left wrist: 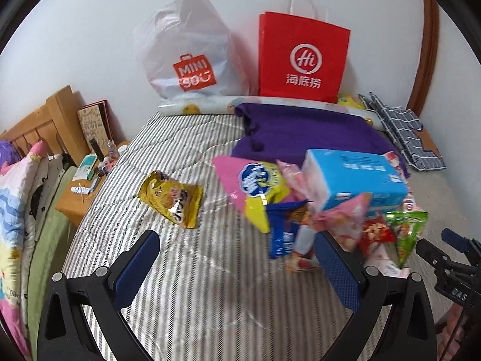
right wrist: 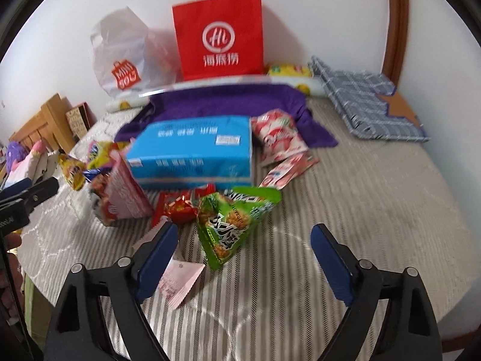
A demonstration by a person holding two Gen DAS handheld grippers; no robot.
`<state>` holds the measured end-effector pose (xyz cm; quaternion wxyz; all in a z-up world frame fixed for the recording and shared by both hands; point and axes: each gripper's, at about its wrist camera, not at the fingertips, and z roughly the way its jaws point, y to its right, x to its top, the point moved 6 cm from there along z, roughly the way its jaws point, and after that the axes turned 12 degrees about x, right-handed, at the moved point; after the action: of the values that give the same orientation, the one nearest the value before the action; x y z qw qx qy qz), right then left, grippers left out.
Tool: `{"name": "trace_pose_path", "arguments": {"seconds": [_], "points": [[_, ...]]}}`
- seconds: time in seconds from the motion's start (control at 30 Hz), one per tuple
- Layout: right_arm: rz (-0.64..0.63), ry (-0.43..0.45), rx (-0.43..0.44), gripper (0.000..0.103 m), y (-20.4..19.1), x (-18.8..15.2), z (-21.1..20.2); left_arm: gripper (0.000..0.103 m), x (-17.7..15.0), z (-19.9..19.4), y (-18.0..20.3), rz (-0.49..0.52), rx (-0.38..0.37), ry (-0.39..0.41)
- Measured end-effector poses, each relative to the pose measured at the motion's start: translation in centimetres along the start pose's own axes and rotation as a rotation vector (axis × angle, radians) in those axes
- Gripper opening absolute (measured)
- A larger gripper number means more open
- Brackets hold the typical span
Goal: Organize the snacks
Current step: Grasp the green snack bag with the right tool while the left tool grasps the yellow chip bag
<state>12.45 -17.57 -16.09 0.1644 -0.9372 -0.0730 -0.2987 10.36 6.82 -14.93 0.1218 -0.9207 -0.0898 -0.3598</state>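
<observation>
A pile of snack packets lies on the striped bed around a blue box [left wrist: 357, 177] [right wrist: 192, 153]. A yellow packet [left wrist: 171, 198] lies apart to the left. A pink-and-yellow bag [left wrist: 255, 186], a blue packet [left wrist: 281, 231] and a green packet [left wrist: 407, 231] [right wrist: 231, 222] are in the pile. A red paper bag [left wrist: 303, 57] [right wrist: 218, 36] and a white plastic bag [left wrist: 186, 51] [right wrist: 123, 57] stand against the wall. My left gripper [left wrist: 237, 246] is open and empty above the bed, before the pile. My right gripper [right wrist: 243, 240] is open and empty, the green packet between its fingers' line.
A purple cloth [left wrist: 300, 132] [right wrist: 228, 102] lies behind the pile. A checked cloth [left wrist: 399, 129] [right wrist: 366, 105] lies at the right. A wooden bedside table [left wrist: 87, 180] with small items and pillows [left wrist: 18, 186] are at the left. The right gripper shows in the left wrist view [left wrist: 451, 255].
</observation>
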Motion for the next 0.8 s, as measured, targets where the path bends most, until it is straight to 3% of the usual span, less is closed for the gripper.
{"name": "trace_pose_path", "arguments": {"seconds": [0.3, 0.5, 0.8], "points": [[0.073, -0.019, 0.058, 0.077, 1.1, 0.1, 3.4, 0.103, -0.3, 2.3, -2.6, -0.035, -0.028, -0.014], [0.056, -0.015, 0.115, 0.058, 0.8, 0.5, 4.1, 0.103, 0.1, 3.7, -3.9, -0.083, -0.075, -0.042], [0.02, -0.014, 0.098, 0.056, 1.1, 0.8, 2.2, 0.102, 0.9, 8.1, -5.3, -0.069, 0.029, -0.103]]}}
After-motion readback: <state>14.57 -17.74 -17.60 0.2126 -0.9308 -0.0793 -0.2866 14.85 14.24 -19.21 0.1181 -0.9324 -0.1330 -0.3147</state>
